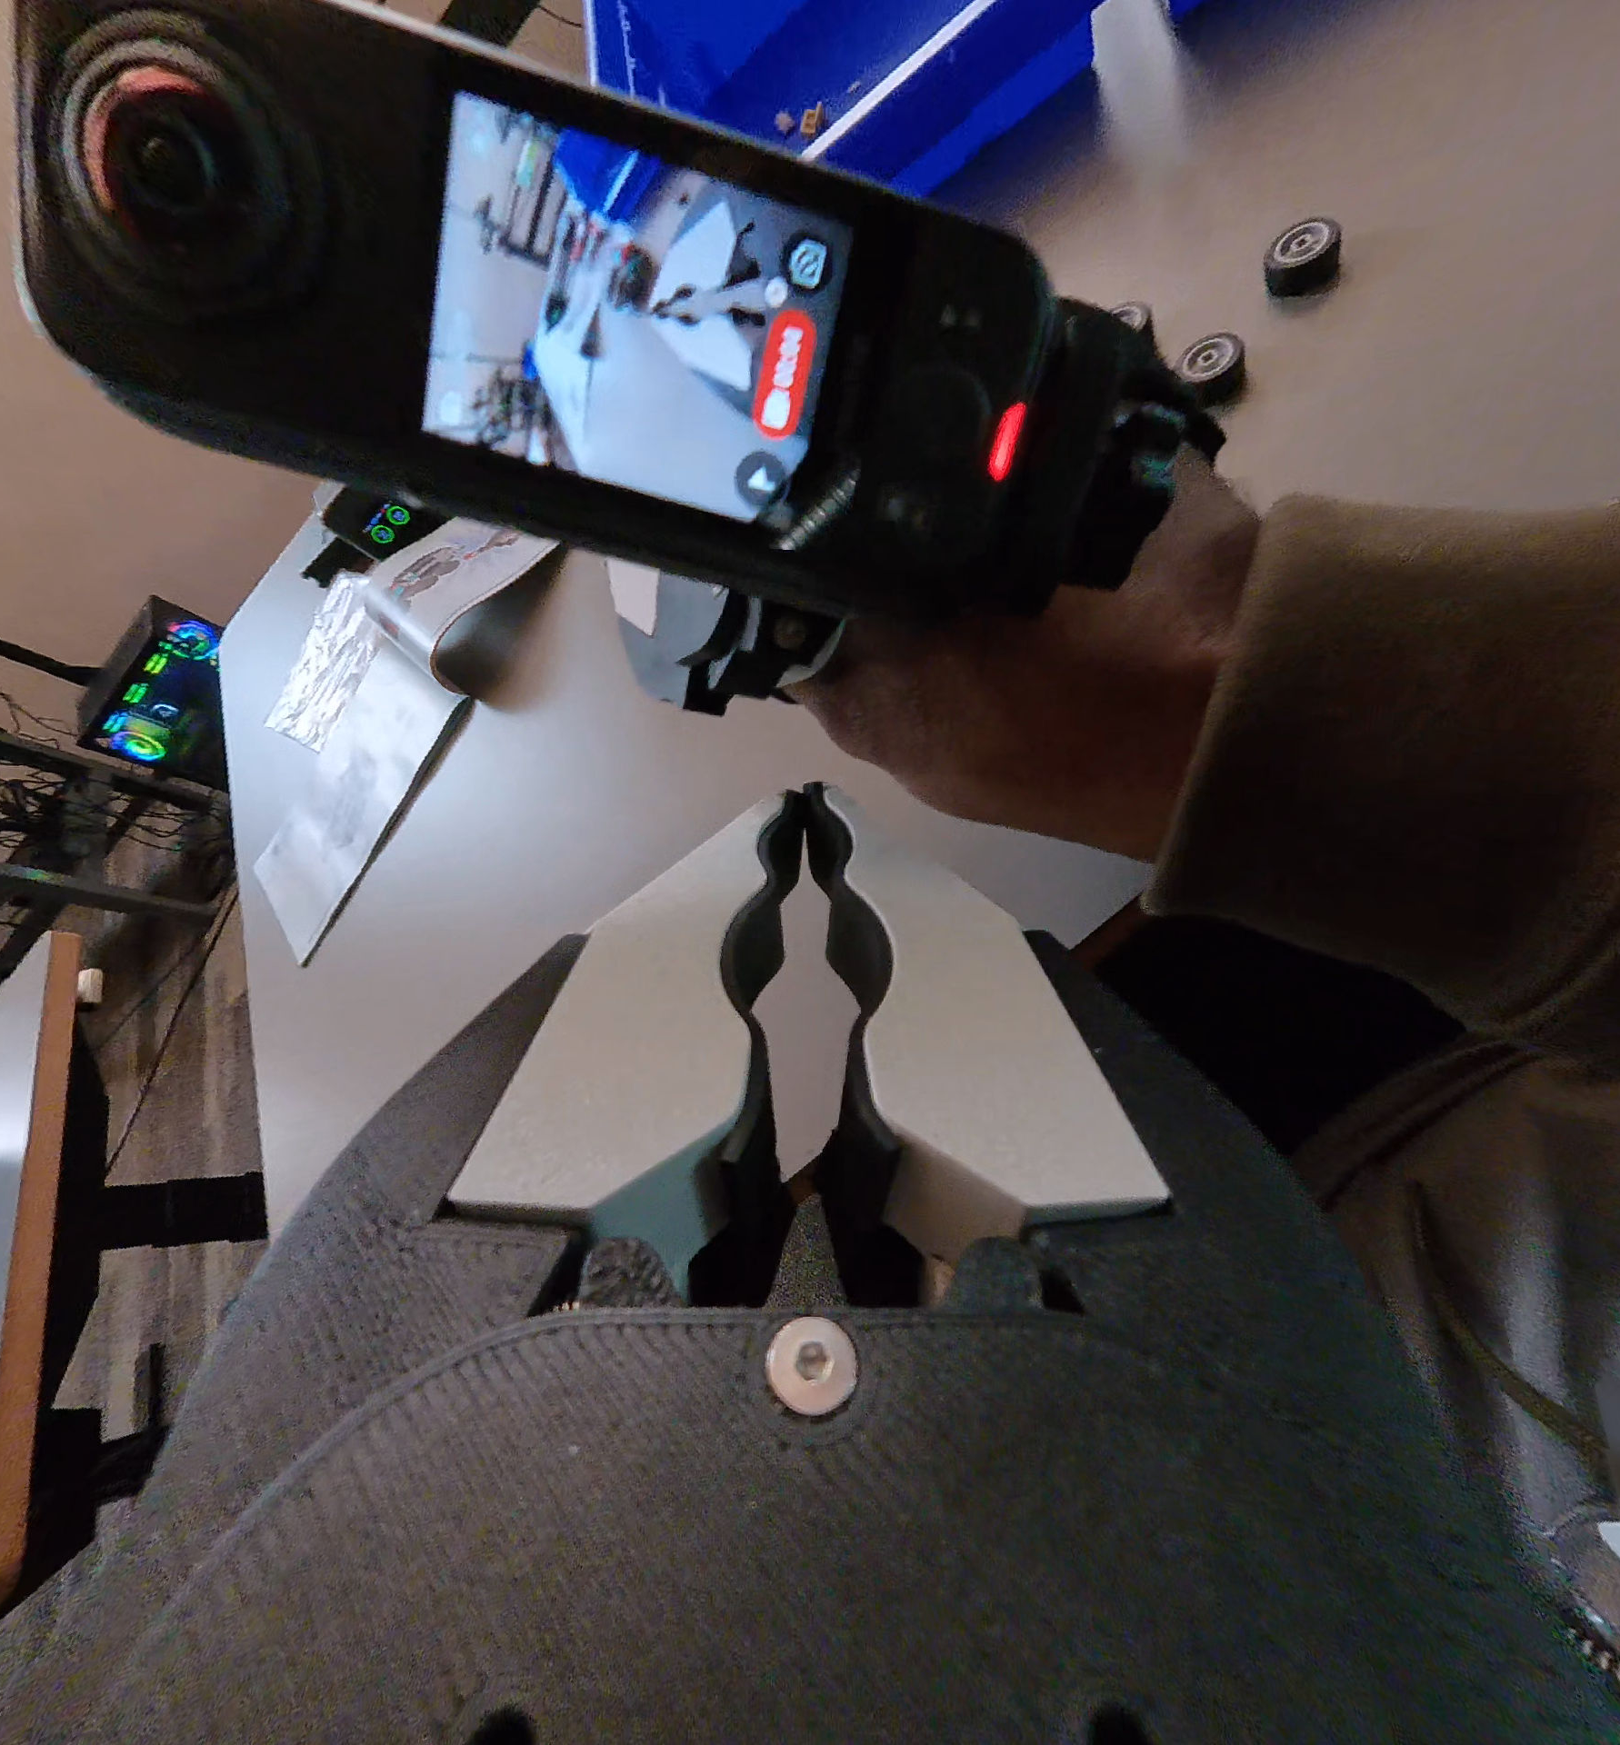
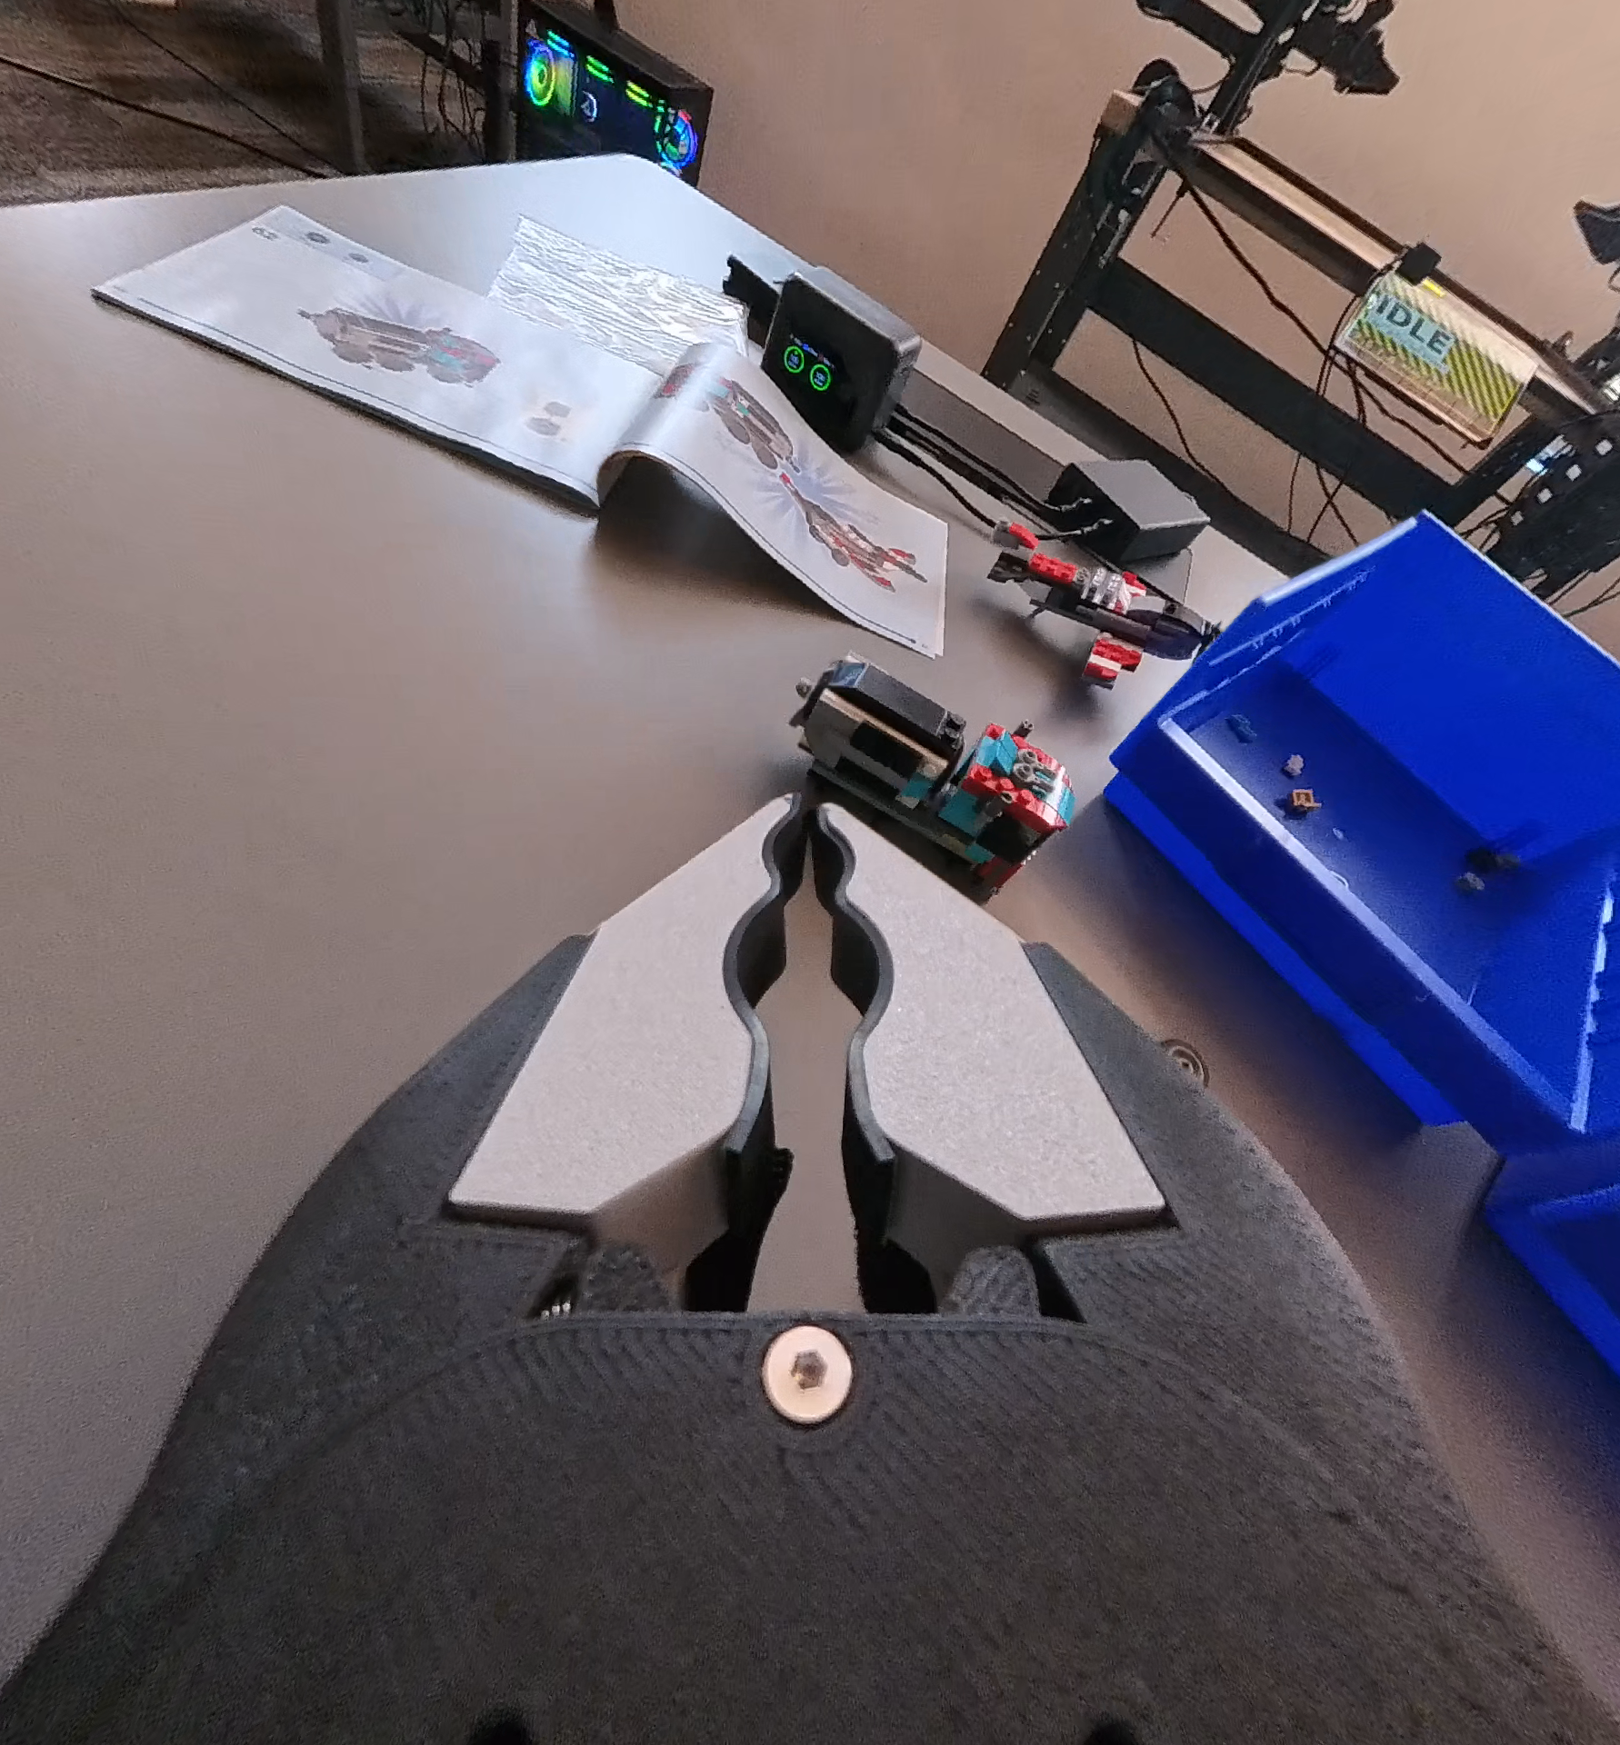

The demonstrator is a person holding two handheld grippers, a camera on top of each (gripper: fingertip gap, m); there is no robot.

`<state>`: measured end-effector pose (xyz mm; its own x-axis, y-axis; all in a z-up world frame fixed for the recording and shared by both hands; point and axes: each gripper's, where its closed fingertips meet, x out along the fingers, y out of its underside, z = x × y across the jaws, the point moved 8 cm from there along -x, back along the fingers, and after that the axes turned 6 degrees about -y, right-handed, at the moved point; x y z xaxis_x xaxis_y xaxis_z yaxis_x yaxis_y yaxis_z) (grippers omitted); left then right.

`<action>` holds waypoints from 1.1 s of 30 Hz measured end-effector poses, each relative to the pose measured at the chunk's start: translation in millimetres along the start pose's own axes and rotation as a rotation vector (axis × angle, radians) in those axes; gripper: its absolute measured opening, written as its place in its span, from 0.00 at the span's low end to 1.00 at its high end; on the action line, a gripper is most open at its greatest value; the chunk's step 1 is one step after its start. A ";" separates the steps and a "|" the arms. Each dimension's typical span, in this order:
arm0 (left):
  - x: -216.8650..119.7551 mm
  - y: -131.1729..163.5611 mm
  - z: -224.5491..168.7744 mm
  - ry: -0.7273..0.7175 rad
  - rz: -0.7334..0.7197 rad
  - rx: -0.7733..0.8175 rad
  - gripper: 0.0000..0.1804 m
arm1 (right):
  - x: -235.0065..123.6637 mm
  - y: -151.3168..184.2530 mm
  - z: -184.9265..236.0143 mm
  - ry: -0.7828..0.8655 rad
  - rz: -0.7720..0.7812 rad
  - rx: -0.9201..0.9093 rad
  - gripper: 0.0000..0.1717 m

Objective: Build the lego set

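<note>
Both grippers closed on nothing: left gripper [image 1: 804, 803] near a hand [image 1: 1023, 699]; right gripper [image 2: 804, 817] just short of a brick truck [image 2: 957, 774], blue bin [image 2: 1411, 850] beside.

Light: soft and dim; your desk [image 2: 315, 755] is catching pale sheen.
Blur: the near camera [image 1: 504, 312] is looking soft.
Edges: bending.

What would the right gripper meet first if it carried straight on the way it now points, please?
Probably the toy brick truck, which lies just beyond and slightly right of the shut right gripper. Depth is unclear, so the tips might slip past its left end.
</note>
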<state>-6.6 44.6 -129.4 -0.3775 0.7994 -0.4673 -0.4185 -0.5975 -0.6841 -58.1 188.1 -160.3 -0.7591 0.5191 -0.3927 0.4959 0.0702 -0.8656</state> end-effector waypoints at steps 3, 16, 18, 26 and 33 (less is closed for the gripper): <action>3.0 -0.4 -1.7 0.002 0.007 0.005 0.01 | -0.5 -1.9 4.7 0.007 -0.002 -0.033 0.00; -7.5 2.6 -3.7 0.013 0.038 0.037 0.01 | -48.2 -0.1 3.5 0.099 0.009 -0.184 0.00; -9.8 1.8 -4.0 0.019 0.033 0.038 0.01 | -55.7 2.5 3.7 0.114 0.016 -0.205 0.00; -11.3 0.4 -7.8 0.028 0.026 0.049 0.01 | -64.7 0.3 8.9 0.115 0.019 -0.240 0.00; -9.4 0.0 -10.5 0.036 0.022 0.057 0.01 | -61.5 0.0 8.9 0.101 0.022 -0.225 0.00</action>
<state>5.6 37.7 -130.9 -0.3575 0.7870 -0.5029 -0.4570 -0.6170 -0.6407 -15.2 148.7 -138.9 -0.7070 0.6040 -0.3680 0.6019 0.2405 -0.7615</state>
